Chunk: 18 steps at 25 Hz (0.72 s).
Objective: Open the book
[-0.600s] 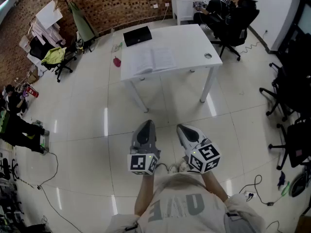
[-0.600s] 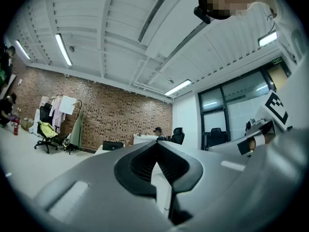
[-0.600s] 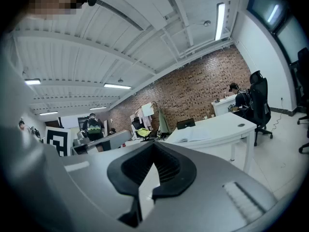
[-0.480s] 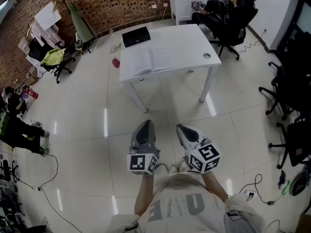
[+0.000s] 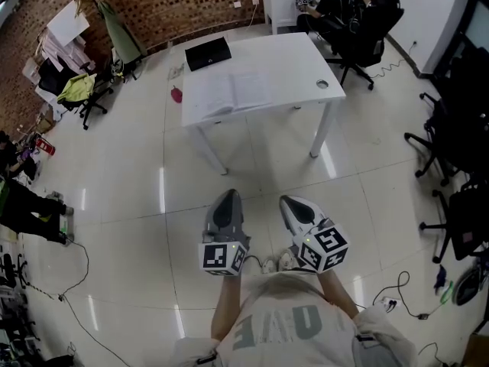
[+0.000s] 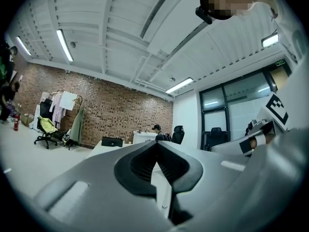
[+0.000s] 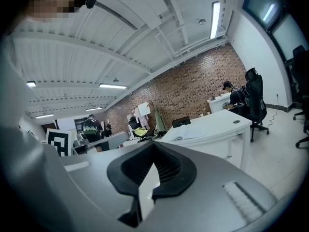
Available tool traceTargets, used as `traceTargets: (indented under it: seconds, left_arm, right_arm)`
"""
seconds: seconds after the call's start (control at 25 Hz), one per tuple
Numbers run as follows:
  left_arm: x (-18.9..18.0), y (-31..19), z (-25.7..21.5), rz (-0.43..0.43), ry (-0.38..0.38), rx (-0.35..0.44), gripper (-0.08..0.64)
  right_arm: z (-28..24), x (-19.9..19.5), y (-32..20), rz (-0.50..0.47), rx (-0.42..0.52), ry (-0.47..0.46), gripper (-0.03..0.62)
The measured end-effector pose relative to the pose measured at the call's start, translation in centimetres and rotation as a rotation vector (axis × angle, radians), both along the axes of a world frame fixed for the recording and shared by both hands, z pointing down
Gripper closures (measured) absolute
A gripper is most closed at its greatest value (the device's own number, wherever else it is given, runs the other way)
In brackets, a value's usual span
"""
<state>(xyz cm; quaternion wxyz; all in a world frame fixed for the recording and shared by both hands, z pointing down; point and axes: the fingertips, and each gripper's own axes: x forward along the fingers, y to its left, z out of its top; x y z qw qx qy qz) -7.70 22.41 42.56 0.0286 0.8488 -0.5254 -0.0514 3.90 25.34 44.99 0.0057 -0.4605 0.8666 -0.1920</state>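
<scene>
A white book (image 5: 229, 94) lies open, pages up, on the white table (image 5: 306, 63) far ahead of me; it also shows in the right gripper view (image 7: 186, 133). Both grippers hover over the tiled floor, close to my body and well short of the table. My left gripper (image 5: 226, 205) is shut with nothing in it, its jaws meeting at the tip (image 6: 156, 144). My right gripper (image 5: 294, 207) is likewise shut and empty (image 7: 153, 146). The two point side by side toward the table.
A black flat case (image 5: 208, 53) lies at the table's far side. A seated person (image 5: 332, 2) works at a desk behind it. Office chairs (image 5: 451, 159) stand at the right, and cables (image 5: 53, 281) trail on the floor at the left. A brick wall (image 5: 176, 2) closes the back.
The table sits slightly higher and further left in the head view. Both grippers keep their places and stay shut.
</scene>
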Motion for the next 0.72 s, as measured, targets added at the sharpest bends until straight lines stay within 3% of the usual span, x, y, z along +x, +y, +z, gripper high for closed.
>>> traceTargets:
  seconds: [0.48,0.72]
  left_arm:
    - [0.4,-3.4,3.4,-0.043,0.005,-0.067,0.544]
    - [0.2,-10.8,5.4,-0.040,0.022,-0.077,0.544]
  right_arm:
    - [3.7,2.3,-3.6,0.017,-0.089,-0.034,0.589]
    - [5.3,1.7,-10.7,-0.001,-0.091,-0.012,0.589]
